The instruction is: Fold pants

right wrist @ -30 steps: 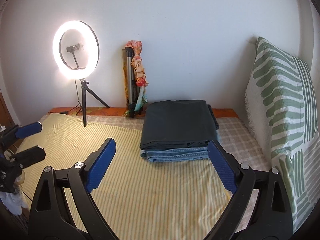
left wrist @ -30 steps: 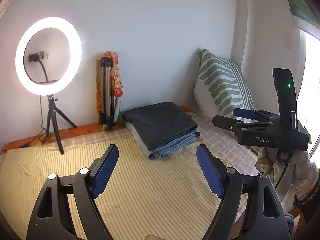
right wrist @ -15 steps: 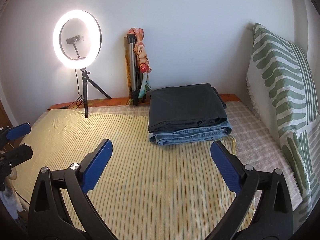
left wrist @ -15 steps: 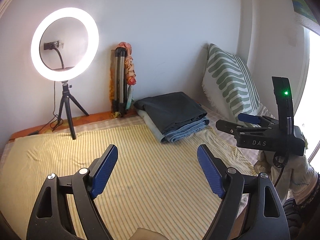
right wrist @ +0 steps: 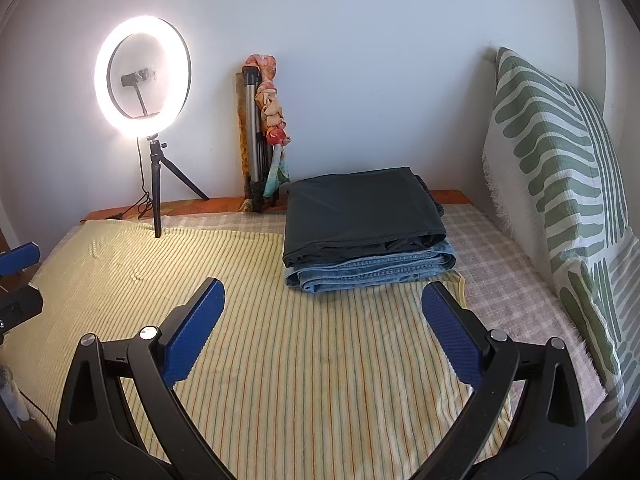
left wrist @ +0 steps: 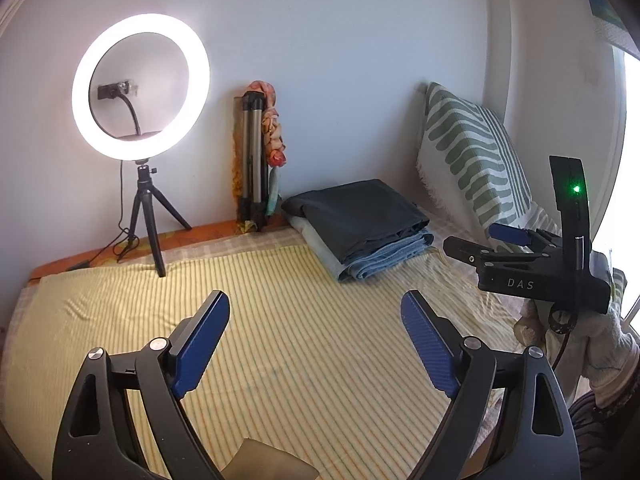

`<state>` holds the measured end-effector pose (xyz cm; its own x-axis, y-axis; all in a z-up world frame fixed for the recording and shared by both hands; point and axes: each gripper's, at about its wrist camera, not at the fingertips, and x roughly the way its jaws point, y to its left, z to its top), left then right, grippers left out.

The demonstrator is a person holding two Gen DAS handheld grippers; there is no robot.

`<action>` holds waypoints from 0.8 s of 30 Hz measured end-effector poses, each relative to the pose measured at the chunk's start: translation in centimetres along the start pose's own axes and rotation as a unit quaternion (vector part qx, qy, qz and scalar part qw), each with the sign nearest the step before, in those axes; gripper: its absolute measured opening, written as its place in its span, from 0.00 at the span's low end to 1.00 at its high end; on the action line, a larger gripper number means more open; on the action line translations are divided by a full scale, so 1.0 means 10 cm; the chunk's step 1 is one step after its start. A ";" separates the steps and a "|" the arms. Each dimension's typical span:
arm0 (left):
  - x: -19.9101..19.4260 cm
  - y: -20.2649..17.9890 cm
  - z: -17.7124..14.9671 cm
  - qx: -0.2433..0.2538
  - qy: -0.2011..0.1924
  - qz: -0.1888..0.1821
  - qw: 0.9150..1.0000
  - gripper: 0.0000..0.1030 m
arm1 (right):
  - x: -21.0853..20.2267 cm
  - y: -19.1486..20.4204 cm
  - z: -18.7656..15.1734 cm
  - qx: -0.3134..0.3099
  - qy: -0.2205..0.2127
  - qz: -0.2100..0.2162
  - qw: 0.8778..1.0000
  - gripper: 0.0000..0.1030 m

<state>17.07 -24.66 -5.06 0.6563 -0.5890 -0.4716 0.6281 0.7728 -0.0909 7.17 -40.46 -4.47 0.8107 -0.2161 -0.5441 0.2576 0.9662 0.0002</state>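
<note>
Pale walls close off the far side of a bed covered by a yellow striped sheet (right wrist: 280, 360), on which a lit ring light (right wrist: 142, 80) on a small tripod is stood at the far left, a folded tripod (right wrist: 256, 136) is leaned against the wall, and a green-patterned pillow (right wrist: 560, 168) is propped at the right. Folded dark pants (right wrist: 360, 212) are stacked on folded blue jeans (right wrist: 372, 272) at the far middle-right of the sheet. Nothing is held by either tool: the left gripper (left wrist: 316, 340) is seen with its jaws opening over bare sheet, and the right gripper (right wrist: 324, 324) is spread wide, well short of the stack.
</note>
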 end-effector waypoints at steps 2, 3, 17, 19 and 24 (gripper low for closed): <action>-0.01 0.01 0.00 -0.001 -0.003 0.000 1.000 0.88 | 0.01 0.00 -0.01 0.000 0.000 0.000 1.000 0.98; -0.01 0.01 0.00 -0.002 -0.004 0.000 1.000 0.89 | 0.01 0.00 -0.01 0.000 0.000 -0.001 1.000 0.98; -0.06 0.00 0.02 0.004 -0.012 -0.002 1.000 0.89 | 0.04 0.03 -0.02 -0.002 -0.001 0.002 1.000 0.98; -0.06 0.00 0.02 0.005 -0.011 -0.001 1.000 0.89 | 0.04 0.03 -0.02 -0.001 0.000 0.002 1.000 0.98; -0.06 0.01 0.02 0.007 -0.012 0.001 1.000 0.89 | 0.05 0.05 -0.03 -0.005 0.001 0.003 1.000 0.98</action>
<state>16.79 -24.32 -4.66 0.6667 -0.5936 -0.4508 0.6330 0.7702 -0.0780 7.58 -40.06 -4.98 0.8119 -0.2092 -0.5450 0.2472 0.9690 -0.0038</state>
